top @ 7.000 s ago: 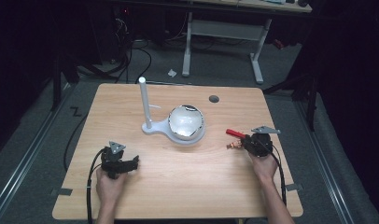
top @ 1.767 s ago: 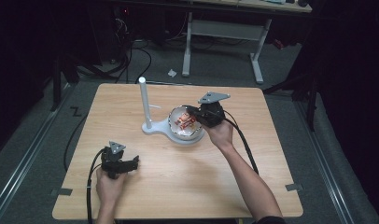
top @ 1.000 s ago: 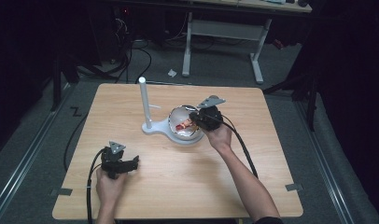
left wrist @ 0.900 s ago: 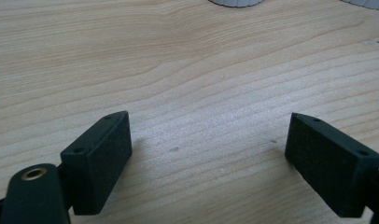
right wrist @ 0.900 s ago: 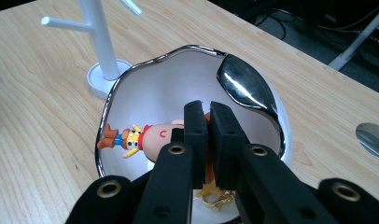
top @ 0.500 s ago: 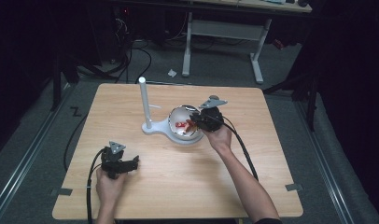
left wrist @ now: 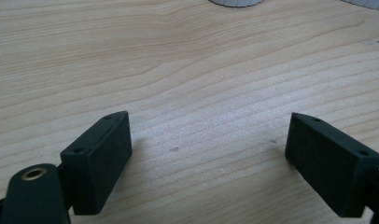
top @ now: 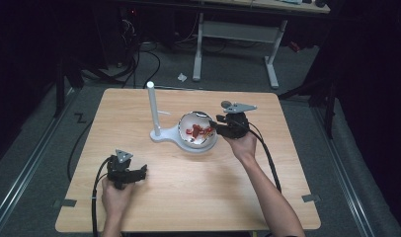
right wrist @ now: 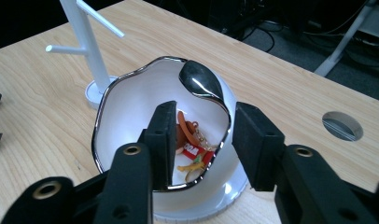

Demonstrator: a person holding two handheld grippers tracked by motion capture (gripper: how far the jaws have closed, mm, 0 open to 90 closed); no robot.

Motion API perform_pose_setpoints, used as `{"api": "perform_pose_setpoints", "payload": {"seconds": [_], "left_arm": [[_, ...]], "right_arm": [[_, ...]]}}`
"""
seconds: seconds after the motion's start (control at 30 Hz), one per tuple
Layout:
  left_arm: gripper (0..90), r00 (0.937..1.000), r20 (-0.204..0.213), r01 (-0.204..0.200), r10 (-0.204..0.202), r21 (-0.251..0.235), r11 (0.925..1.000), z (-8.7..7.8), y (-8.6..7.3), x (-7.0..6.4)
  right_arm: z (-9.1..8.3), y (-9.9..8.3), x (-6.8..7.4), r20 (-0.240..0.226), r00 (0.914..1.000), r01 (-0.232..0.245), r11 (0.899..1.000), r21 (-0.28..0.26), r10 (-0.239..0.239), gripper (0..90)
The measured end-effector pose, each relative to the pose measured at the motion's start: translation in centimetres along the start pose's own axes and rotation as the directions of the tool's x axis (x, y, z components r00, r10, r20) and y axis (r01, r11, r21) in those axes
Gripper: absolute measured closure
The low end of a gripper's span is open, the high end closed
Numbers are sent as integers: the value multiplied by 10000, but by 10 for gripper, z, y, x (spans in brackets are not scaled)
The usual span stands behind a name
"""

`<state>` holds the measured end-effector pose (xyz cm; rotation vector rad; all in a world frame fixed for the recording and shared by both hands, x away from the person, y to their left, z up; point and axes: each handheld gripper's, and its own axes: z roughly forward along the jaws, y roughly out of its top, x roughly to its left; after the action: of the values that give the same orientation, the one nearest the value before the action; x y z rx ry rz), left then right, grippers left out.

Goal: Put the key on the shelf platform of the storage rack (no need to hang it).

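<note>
Right gripper (right wrist: 201,144) open at the bowl's (top: 184,140) rim

A white stand (top: 152,109) rises just beside the bowl, mid-desk. Red-and-orange keychain (right wrist: 193,148) lies inside. Left gripper (top: 128,173), jaws wide, rests near the front edge.

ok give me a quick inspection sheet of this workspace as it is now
surface: wooden table, bare around the left gripper, round cable hole near the far edge
job's things: white bowl with a shiny wavy rim, red and orange keychain lying inside; white stand with pegs beside it
clutter: nothing seen
grippers: right gripper open at the bowl's rim, one finger inside, one outside; left gripper open, low over bare wood
cables: black cable runs along the right forearm; another trails from the left gripper
surroundings: dark room, grey floor, white desk frame beyond the table, floor cables
</note>
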<state>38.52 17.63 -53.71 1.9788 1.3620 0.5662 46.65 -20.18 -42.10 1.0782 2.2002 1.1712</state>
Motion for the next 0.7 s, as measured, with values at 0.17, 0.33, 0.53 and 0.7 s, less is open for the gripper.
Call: {"api": "perform_pose_setpoints", "payload": {"seconds": [0.17, 0.33, 0.53, 0.7], "left_arm": [[150, 10000, 1, -2, 2, 3, 10000, 0, 0, 0], [150, 10000, 4, 5, -5, -3, 10000, 0, 0, 0], [151, 10000, 6, -4, 4, 5, 10000, 0, 0, 0], [150, 10000, 5, -5, 5, 5, 10000, 0, 0, 0]], "right_arm": [[-8, -1, -5, 242, 9997, -10, 10000, -25, 11, 552], [-15, -2, -10, 172, 9995, -250, 9995, -202, 254, 537], [-29, -7, -18, 325, 9982, -491, 9980, -389, 504, 515], [-38, -14, -27, 407, 9966, -708, 9970, -321, 721, 506]]}}
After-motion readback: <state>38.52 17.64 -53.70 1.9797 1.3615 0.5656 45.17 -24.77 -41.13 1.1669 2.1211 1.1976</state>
